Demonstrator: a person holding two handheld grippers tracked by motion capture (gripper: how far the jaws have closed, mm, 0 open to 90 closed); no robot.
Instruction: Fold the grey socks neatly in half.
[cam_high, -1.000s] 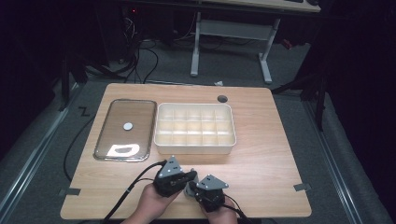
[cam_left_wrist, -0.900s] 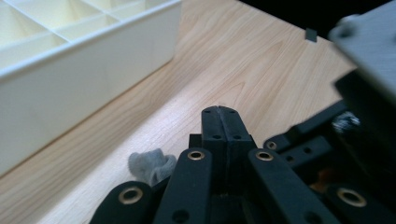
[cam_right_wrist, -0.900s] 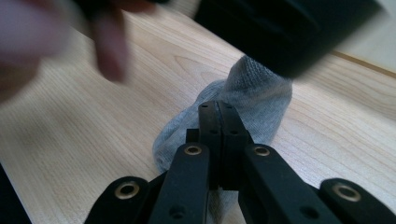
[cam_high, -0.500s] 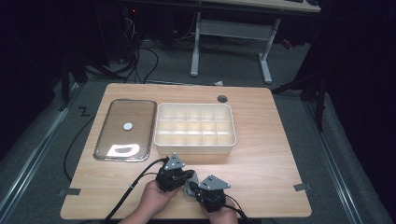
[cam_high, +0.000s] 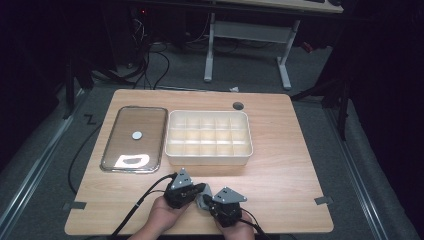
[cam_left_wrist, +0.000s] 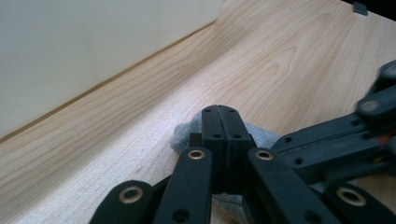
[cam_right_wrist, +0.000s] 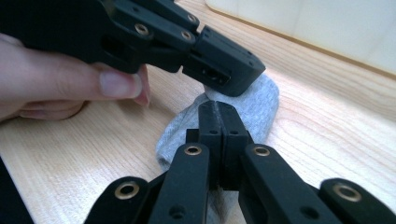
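Where the high view looks down on the table (cam_high: 280, 150), a white divided box (cam_high: 208, 137) sits empty beside a lidded metal tray (cam_high: 134, 138); both grippers meet near the front edge. In the left gripper view, the left gripper (cam_left_wrist: 219, 114) is closed over a grey sock (cam_left_wrist: 184, 133). In the right gripper view, the right gripper (cam_right_wrist: 218, 112) is closed over that sock (cam_right_wrist: 264, 105).

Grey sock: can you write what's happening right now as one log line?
grey sock flat on table | left gripper shut, above sock | right gripper shut, over sock | divided box behind
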